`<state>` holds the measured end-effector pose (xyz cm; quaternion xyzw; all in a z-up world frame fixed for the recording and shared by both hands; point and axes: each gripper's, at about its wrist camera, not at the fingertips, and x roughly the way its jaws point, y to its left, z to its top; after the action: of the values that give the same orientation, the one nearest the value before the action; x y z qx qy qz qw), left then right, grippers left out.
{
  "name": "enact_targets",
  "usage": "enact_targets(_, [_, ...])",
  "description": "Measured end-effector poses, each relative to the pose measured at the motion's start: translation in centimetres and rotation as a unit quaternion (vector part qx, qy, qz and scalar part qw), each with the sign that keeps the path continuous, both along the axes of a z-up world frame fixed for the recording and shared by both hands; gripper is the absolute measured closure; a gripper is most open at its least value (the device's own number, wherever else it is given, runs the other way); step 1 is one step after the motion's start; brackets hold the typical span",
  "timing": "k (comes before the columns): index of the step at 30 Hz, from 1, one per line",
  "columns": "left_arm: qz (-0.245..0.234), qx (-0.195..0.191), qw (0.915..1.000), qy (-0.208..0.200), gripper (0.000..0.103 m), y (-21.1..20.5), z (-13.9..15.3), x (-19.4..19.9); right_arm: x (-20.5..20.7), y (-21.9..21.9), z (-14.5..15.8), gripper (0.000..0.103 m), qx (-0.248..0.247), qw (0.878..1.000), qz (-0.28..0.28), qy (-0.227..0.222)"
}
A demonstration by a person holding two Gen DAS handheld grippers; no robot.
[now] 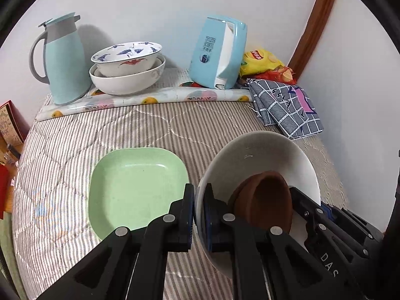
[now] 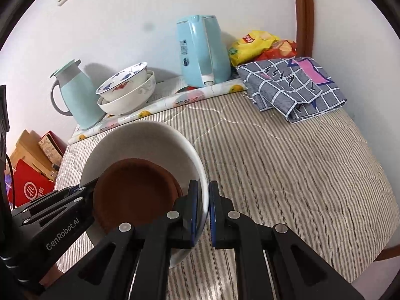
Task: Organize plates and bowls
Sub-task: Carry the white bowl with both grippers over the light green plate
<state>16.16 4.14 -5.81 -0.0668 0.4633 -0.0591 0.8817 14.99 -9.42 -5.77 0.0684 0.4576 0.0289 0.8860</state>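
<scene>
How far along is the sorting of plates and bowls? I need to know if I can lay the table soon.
Done: two patterned bowls sit nested by the wall, and a brown dish already lies inside the white bowl. In hand: the left gripper and right gripper both clamp that white bowl's rim. Left: placing it, and the green plate lying alone on the striped cloth.

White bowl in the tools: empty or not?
Not empty. A brown dish sits inside the white bowl; both tools clamp its rim.

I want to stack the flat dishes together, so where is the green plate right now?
In the left wrist view, the green plate lies on the striped cloth, left of the white bowl that both grippers hold.
</scene>
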Motion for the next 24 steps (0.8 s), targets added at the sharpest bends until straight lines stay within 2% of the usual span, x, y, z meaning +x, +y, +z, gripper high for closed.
enact_targets(24, [0.025,-0.005,0.9997,-0.003,0.095,4.1,0.3,-0.4,0.4,3.8,-0.1,0.095,0.0,1.0,0.022,-0.003])
